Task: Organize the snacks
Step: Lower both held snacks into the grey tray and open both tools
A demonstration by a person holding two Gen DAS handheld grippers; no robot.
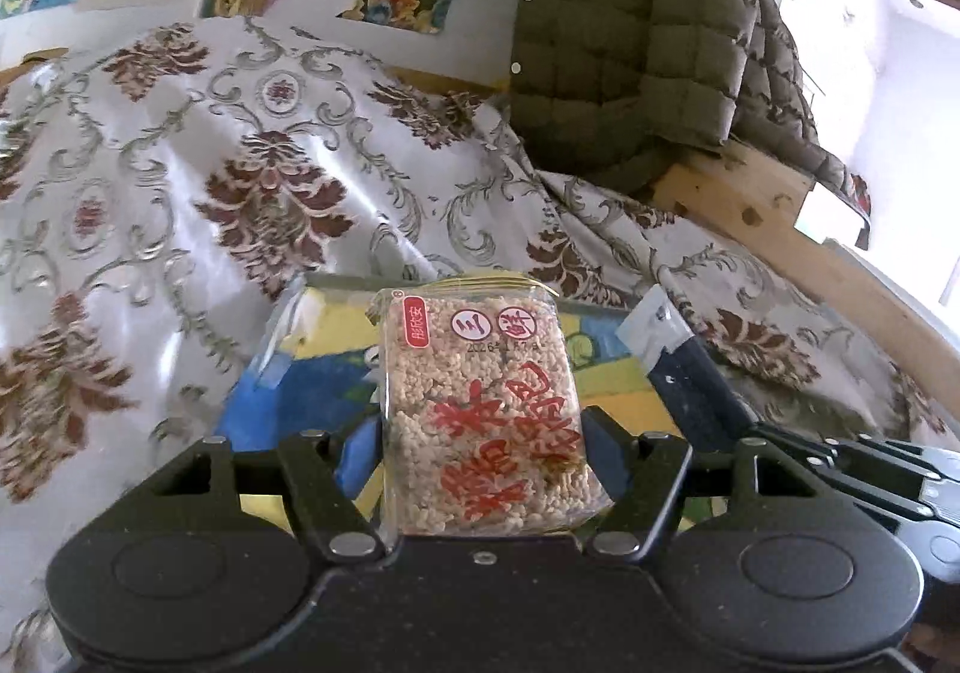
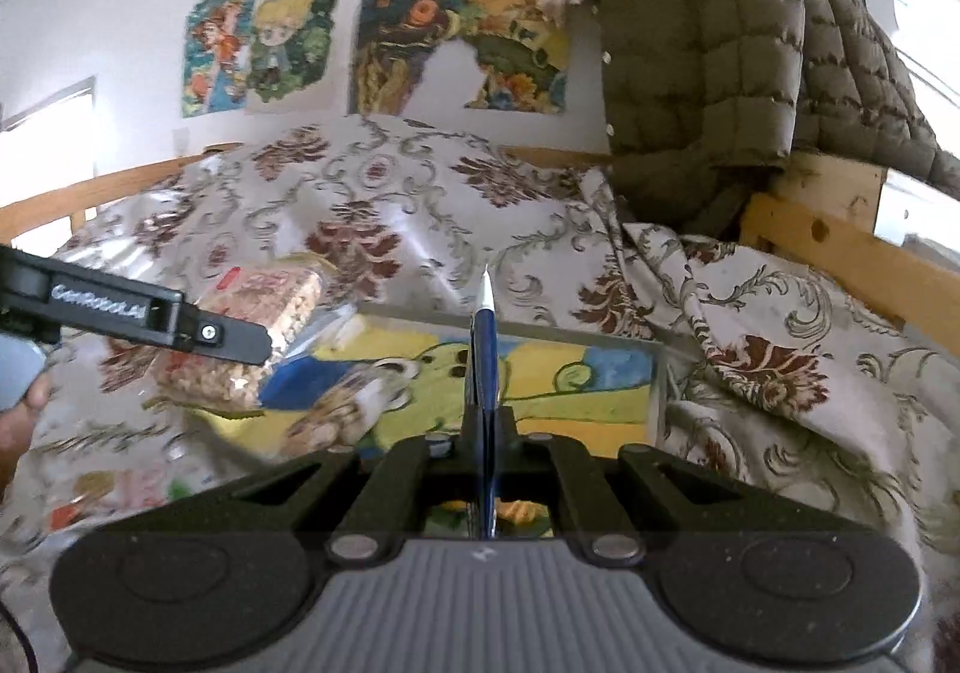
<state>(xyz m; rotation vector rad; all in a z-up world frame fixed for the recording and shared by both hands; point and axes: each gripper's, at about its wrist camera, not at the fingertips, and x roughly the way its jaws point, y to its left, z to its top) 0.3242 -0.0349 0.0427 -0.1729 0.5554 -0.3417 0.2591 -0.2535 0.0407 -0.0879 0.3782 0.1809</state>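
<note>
Crinkly clear-wrapped rice cake (image 1: 486, 409), clamped in your left gripper (image 1: 483, 367) above the tray (image 2: 600, 373): slick film may slip; right gripper (image 2: 487, 307), closed empty.

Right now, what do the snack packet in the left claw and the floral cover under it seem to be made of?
Rice cracker packet: clear glossy plastic film, probably; the puffed grains show through it, with red print on top. Floral cover: woven fabric with a satin-like sheen, judging by its folds and bright highlights; possibly synthetic.
</note>
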